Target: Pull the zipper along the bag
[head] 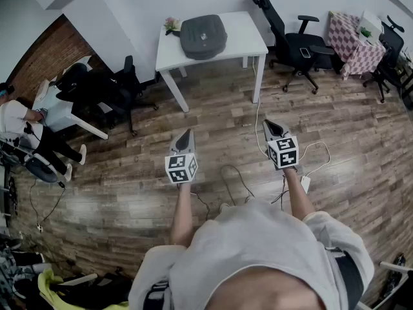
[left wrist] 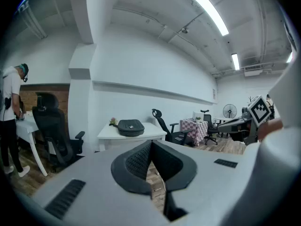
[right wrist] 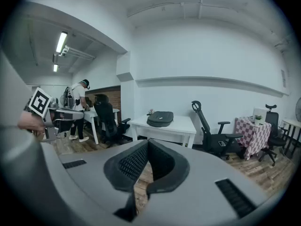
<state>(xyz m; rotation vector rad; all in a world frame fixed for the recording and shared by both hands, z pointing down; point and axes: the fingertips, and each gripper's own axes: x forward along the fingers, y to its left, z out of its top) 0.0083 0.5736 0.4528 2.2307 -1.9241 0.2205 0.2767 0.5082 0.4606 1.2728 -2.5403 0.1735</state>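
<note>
**Standing well back from the bag, both grippers closed on nothing**

Holds the left gripper [head: 188, 134] and the right gripper [head: 268, 124] side by side above the brown wood-plank floor [head: 213, 108]. Keeps each pair of jaws pressed together, tip against tip, with nothing between them, as both gripper views show. Points both noses toward the white rectangular table [head: 248, 34], well apart from it.

Finds the dark grey soft zip bag [head: 203, 36] lying flat on that table, broad face up, a little left of the middle. Looks about as wide as deep from above, and low and wide from the gripper views, so cannot fix the long axis with any certainty. Cannot make out the zipper line or which way it runs at this range.

Leaves bare tabletop to the bag's right and only a narrow strip at its near edge. Places a small pink-flowered plant [head: 171, 24] just beside the bag's far left corner. Flanks the table with a black high-backed office chair [head: 290, 44] on the right and a black swivel chair [head: 113, 86] on the left. Has open floor between the grippers and the table, and white cables [head: 313, 148] looping near the right gripper.

Shows only black-and-white square patterns on the gripper cubes, and a small pale patch [head: 204, 35] on the bag's top, too small to read
</note>
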